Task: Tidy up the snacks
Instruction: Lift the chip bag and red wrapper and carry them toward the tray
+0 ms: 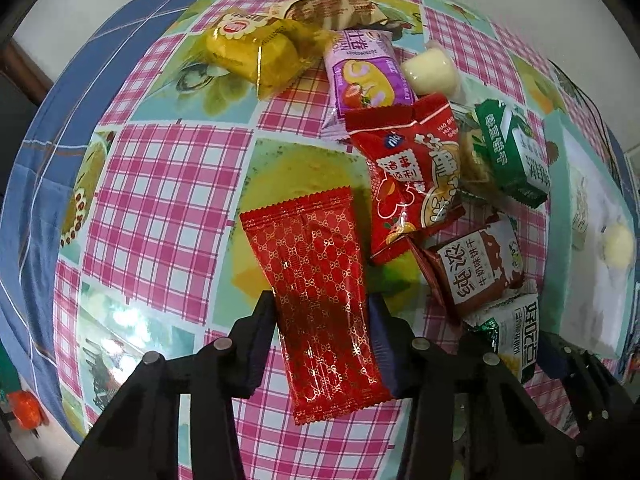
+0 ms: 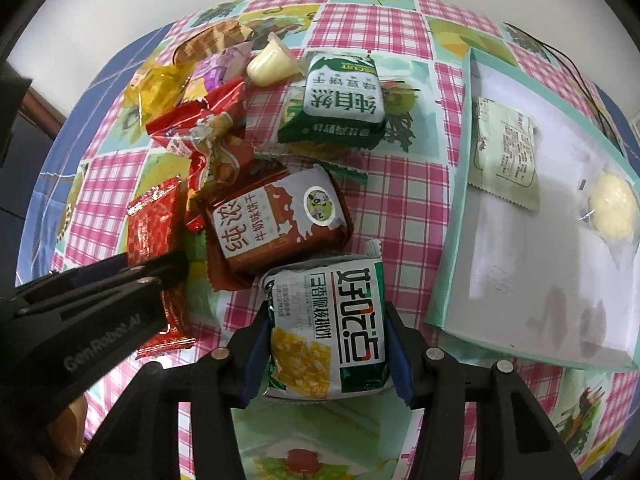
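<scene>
Worktop [image 1: 168,184]: covered by a pink-check and fruit-print cloth; both views show it, with a blue cloth edge at the left.
Tray [image 2: 520,280]: pale, teal-rimmed, at the right. The right view shows its whole floor, holding a light-green packet [image 2: 506,156] and a yellow sweet [image 2: 614,208]; the left view catches only a strip of it.
Snack pile [image 2: 276,220]: loose on the worktop left of the tray. Brown biscuit pack in the middle, green pack [image 2: 344,100] behind it, jelly cup [image 2: 270,65] further back.
Left view only: the yellow pack [image 1: 248,52] and purple pack [image 1: 366,76] show clearly; in the right view they are crumpled and part hidden.
Left hand-held gripper [image 1: 320,316]: pointing down, pads clamped on the sides of the red patterned packet [image 1: 316,280], beside the pile.
Right hand-held gripper [image 2: 326,328]: clamped on the white-green pack [image 2: 332,324], between pile and tray.
Right view only: a hand [image 2: 68,428] under the left hand-held gripper.
</scene>
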Demonstrator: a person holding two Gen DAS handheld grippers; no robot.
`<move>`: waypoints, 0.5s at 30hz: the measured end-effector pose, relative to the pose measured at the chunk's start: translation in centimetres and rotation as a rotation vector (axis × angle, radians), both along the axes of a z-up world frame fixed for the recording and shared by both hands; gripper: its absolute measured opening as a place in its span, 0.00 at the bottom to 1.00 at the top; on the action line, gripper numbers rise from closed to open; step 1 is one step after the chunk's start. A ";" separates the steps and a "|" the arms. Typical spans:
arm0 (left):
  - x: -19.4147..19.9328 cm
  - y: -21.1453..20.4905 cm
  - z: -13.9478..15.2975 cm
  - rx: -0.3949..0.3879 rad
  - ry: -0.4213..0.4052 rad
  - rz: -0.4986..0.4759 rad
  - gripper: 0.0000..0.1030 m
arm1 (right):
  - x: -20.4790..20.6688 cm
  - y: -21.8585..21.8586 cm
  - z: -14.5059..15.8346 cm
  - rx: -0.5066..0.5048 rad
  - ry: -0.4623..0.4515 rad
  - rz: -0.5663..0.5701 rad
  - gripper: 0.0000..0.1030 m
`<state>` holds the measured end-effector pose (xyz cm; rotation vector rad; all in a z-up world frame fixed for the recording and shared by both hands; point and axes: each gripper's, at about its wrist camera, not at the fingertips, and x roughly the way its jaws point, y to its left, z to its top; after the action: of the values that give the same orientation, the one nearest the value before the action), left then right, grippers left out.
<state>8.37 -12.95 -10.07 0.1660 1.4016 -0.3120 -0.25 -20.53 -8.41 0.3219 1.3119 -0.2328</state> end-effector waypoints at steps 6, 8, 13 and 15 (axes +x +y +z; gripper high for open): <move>0.5 1.7 1.4 -0.042 -0.017 0.030 0.45 | -0.2 -1.1 1.4 0.019 -0.034 -0.013 0.52; 0.7 2.1 2.3 -0.055 -0.030 0.037 0.45 | -0.4 -1.4 2.1 0.021 -0.052 -0.019 0.52; 0.6 3.5 5.9 -0.107 -0.099 0.051 0.45 | -0.9 -2.1 4.6 0.026 -0.117 -0.036 0.52; 0.5 4.0 7.1 -0.124 -0.126 0.055 0.45 | -0.9 -2.3 5.6 0.027 -0.140 -0.042 0.52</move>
<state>8.86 -8.91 -3.01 0.0437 1.2561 -0.3361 -1.15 -22.79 -2.82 0.3824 1.1715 -0.2241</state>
